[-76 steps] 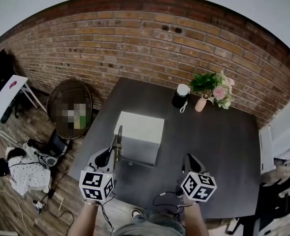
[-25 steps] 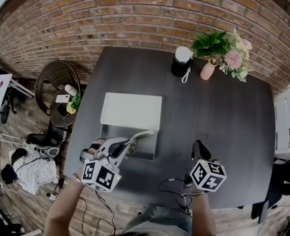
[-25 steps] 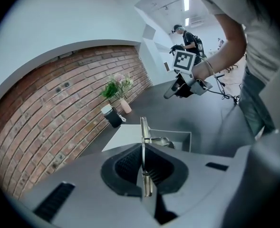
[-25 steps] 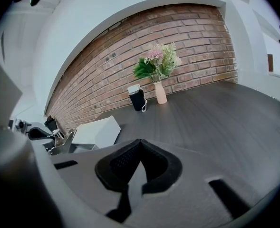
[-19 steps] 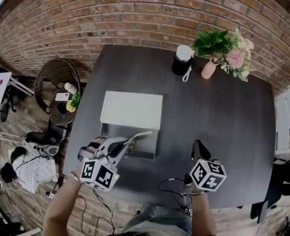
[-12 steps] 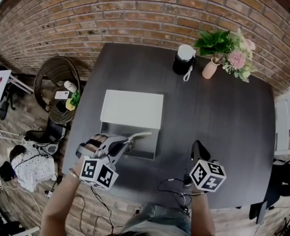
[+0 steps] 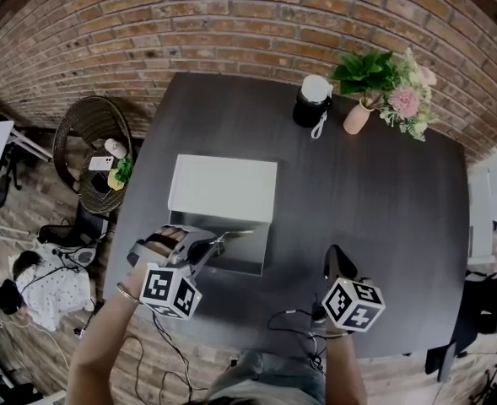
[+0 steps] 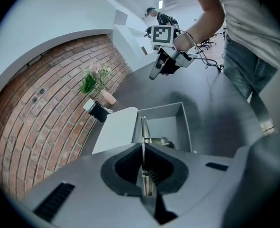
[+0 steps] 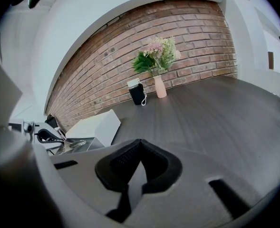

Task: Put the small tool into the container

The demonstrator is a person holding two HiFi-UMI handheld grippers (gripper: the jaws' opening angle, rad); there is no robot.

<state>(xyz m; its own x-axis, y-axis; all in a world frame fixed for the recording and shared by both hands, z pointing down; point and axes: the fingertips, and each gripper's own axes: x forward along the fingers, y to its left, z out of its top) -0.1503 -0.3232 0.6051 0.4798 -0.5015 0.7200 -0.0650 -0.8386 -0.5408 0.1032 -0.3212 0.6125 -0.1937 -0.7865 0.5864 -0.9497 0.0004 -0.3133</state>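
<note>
My left gripper [image 7: 207,249] is shut on a thin silvery tool [image 7: 234,235], which sticks out to the right over the open grey container [image 7: 264,252]. In the left gripper view the tool [image 8: 143,131] stands edge-on between the closed jaws, and its far end reaches over the container [image 8: 185,120]. The container's white lid [image 7: 223,188] lies just behind it. My right gripper [image 7: 333,263] hovers shut and empty over the near right part of the table, well apart from the container. From the right gripper view the container [image 9: 81,143] and the tool [image 9: 68,146] show at the far left.
A black cup with a white top [image 7: 310,101] and a pink vase of flowers [image 7: 357,116] stand at the dark table's [image 7: 375,201] far edge by the brick wall. A wicker basket [image 7: 92,152] and clutter sit on the floor at left. A cable [image 7: 294,319] trails near the front edge.
Three seconds ago the tool pointed away from me; it now points right across the container. Over the last second my left gripper drew slightly left and nearer. The right gripper barely moved.
</note>
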